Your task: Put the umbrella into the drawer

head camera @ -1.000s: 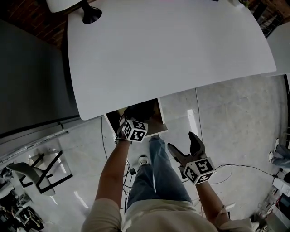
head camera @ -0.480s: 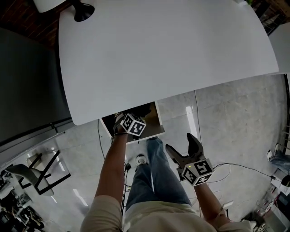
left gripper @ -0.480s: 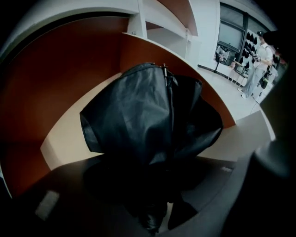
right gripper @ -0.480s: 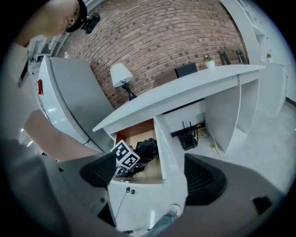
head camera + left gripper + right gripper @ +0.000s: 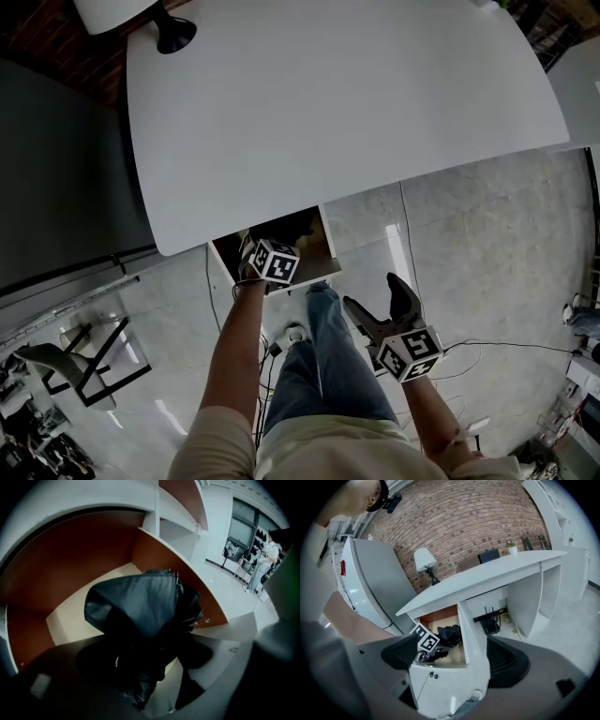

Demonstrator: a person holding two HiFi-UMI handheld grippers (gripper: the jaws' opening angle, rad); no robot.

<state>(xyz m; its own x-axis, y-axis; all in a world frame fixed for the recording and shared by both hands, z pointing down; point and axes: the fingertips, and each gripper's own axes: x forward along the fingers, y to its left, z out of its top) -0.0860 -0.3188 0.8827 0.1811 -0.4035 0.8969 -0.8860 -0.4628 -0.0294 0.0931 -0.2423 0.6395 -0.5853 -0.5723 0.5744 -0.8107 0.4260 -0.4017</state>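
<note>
The black folded umbrella lies bunched inside the open drawer, which has brown walls and a pale floor. My left gripper points steeply down into that drawer with its jaws opening. The umbrella's near end sits between them, and a pale gap shows beside the right jaw. In the head view the left gripper reaches into the drawer under the white desk. My right gripper hangs open and empty above the floor, facing the drawer and umbrella.
A lamp stands at the desk's far left corner. A grey cabinet is left of the desk. Cables run over the tiled floor at right, a chair stands at left, and the person's leg is below the drawer.
The left gripper has sunk deeper into the drawer with the umbrella. The right gripper has kept still.
</note>
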